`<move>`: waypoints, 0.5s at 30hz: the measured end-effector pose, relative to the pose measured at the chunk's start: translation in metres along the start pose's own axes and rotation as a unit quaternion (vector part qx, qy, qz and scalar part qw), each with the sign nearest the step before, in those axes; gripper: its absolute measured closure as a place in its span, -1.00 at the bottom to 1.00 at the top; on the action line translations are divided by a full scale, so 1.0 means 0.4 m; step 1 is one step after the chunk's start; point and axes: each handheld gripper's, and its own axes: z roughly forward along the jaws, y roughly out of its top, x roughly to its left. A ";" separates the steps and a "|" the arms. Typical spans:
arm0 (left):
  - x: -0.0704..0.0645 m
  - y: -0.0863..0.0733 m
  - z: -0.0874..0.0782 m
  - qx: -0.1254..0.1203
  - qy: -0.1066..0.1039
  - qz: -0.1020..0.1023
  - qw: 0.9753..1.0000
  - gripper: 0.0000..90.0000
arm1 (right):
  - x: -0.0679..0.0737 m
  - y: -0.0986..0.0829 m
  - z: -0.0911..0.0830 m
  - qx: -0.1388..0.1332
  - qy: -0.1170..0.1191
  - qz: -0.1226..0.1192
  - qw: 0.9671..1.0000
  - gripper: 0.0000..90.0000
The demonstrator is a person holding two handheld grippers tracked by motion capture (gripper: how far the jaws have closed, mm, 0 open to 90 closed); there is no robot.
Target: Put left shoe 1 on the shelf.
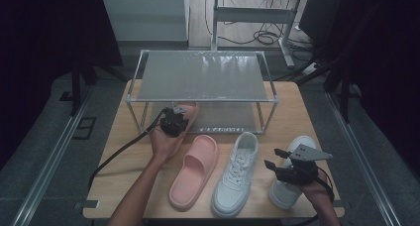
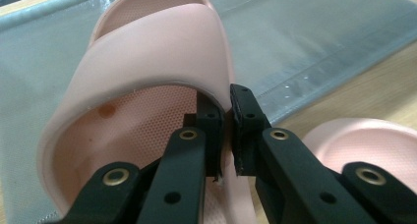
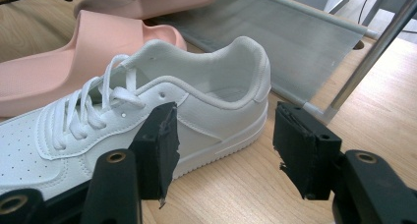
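Over at the left, the left gripper (image 1: 174,121) has its jaws pinched tight on the strap edge of a pink slide sandal (image 2: 147,62), holding it over the shoe rack's lower shelf (image 2: 314,37). It looks light, rubbery and bendy, so the strap's rim suits. Its mate (image 1: 194,170) lies on the tabletop (image 1: 124,156), then two white sneakers (image 1: 236,172). Rightmost, the right gripper (image 1: 283,159) gapes wide, empty, facing a sneaker's heel.

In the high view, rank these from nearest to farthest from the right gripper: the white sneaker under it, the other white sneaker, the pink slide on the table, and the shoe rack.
From the right gripper:
1. White sneaker under it, table's right edge.
2. Other white sneaker, just left.
3. Pink slide on the table, farther left.
4. Shoe rack, at the table's back.
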 end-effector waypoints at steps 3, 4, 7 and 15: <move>-0.001 -0.002 0.014 0.002 0.004 -0.002 1.000 0.86 | -0.002 0.000 -0.001 0.000 -0.001 0.001 1.000 -0.04; -0.002 -0.003 0.019 0.004 0.007 -0.004 1.000 0.86 | -0.002 -0.001 -0.001 0.000 -0.001 0.002 1.000 -0.04; -0.003 -0.005 0.034 0.004 0.011 -0.001 1.000 0.83 | -0.003 -0.001 -0.001 0.000 -0.001 0.001 1.000 -0.04; -0.005 -0.015 -0.007 0.007 0.010 -0.013 1.000 0.28 | -0.002 -0.001 -0.001 -0.001 -0.001 0.000 1.000 -0.04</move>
